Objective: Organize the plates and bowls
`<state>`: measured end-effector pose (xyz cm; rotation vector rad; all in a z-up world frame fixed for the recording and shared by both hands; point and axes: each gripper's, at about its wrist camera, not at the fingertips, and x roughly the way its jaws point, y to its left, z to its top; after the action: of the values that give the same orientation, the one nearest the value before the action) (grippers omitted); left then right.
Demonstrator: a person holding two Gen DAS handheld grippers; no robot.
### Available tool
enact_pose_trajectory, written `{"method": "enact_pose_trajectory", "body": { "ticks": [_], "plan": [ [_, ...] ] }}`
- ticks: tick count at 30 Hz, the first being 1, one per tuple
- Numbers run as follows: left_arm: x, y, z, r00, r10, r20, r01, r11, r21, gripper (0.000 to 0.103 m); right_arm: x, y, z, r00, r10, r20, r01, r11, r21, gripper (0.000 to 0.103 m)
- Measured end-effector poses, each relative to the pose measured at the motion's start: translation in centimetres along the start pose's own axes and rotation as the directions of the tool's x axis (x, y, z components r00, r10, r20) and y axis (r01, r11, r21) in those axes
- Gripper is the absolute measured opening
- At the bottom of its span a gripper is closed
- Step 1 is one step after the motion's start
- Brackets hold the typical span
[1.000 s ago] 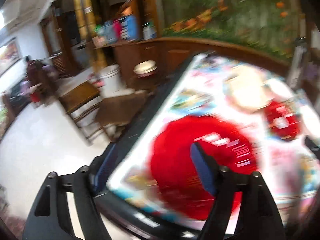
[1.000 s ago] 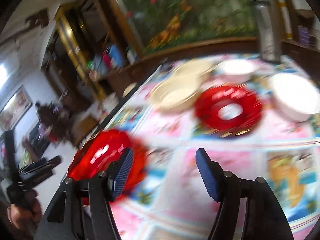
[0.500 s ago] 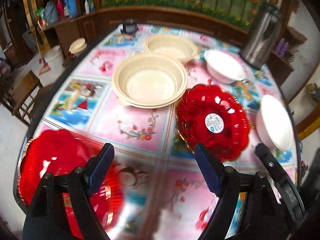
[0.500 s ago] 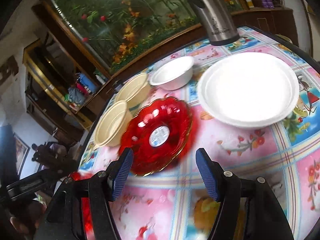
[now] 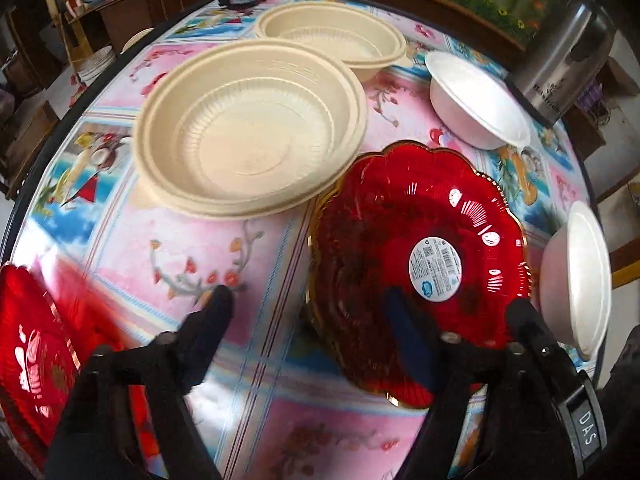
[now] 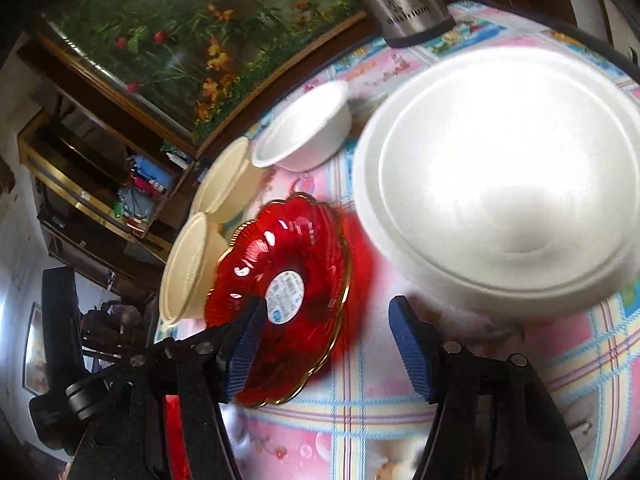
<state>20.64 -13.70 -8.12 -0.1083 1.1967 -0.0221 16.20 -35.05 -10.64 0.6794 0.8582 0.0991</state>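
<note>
A red glass plate (image 5: 420, 208) (image 6: 296, 256) with a round white sticker lies on the patterned tablecloth. My left gripper (image 5: 308, 324) hovers at the plate's left rim, its right finger over the glass and its left finger over the cloth. The jaws are closing and the pads are not pressing. My right gripper (image 6: 328, 350) straddles the plate's opposite rim, also closing without a grip. Two cream bowls (image 5: 248, 136) (image 5: 332, 36) and a small white bowl (image 5: 476, 100) stand behind. A large white bowl (image 6: 500, 180) sits to the right. A second red plate (image 5: 36, 344) lies at the near left edge.
A tall steel flask (image 5: 560, 60) (image 6: 400, 0) stands at the far right of the table. The black table edge (image 5: 60, 136) curves along the left. Wooden shelves (image 6: 100, 184) and a flower mural lie beyond. The other gripper's black body (image 6: 60, 320) shows at the left.
Both grippers have come down and closer to the stickered red plate, which now fills more of each view. Both pairs of jaws stand narrower than before.
</note>
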Motion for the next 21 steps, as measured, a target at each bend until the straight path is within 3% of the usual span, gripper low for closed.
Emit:
{"method": "enact_pose_trajectory", "body": {
  "ticks": [1, 3, 5, 6, 7, 16, 21],
  "plan": [
    [0.4, -0.1, 0.1, 1.0, 0.001, -0.006, -0.001, 1.0, 0.005, 0.056, 0.4, -0.1, 0.1, 1.0, 0.003, -0.007, -0.003, 1.0, 0.003, 0.052],
    [0.7, -0.4, 0.2, 1.0, 0.008, 0.006, -0.008, 1.0, 0.019, 0.047, 1.0, -0.1, 0.4, 1.0, 0.014, -0.013, -0.013, 1.0, 0.005, 0.042],
    [0.5, -0.6, 0.1, 1.0, -0.01, 0.018, 0.009, 0.999, 0.035, 0.033, 1.6, -0.2, 0.5, 1.0, 0.012, -0.022, -0.012, 1.0, 0.009, 0.015],
    [0.4, -0.6, 0.1, 1.0, -0.017, 0.017, 0.016, 0.999, 0.04, 0.029, 2.0, -0.4, 0.5, 0.999, 0.007, -0.033, -0.006, 1.0, 0.013, 0.01],
    [0.3, -0.7, 0.0, 1.0, -0.022, 0.019, 0.021, 0.999, 0.048, 0.025, 2.2, -0.4, 0.5, 0.999, 0.006, -0.037, -0.006, 1.0, 0.014, 0.008],
    [-0.9, -0.6, -2.9, 0.999, -0.016, 0.034, 0.012, 0.992, 0.123, 0.025, 1.0, -0.6, -0.7, 0.999, -0.018, -0.042, 0.018, 1.0, -0.002, 0.008],
    [-2.0, -0.8, -5.5, 0.999, -0.03, 0.019, 0.026, 0.983, 0.182, 0.024, -1.6, -0.5, -3.5, 0.996, -0.074, -0.041, 0.073, 0.997, -0.024, 0.009]
  ]
}}
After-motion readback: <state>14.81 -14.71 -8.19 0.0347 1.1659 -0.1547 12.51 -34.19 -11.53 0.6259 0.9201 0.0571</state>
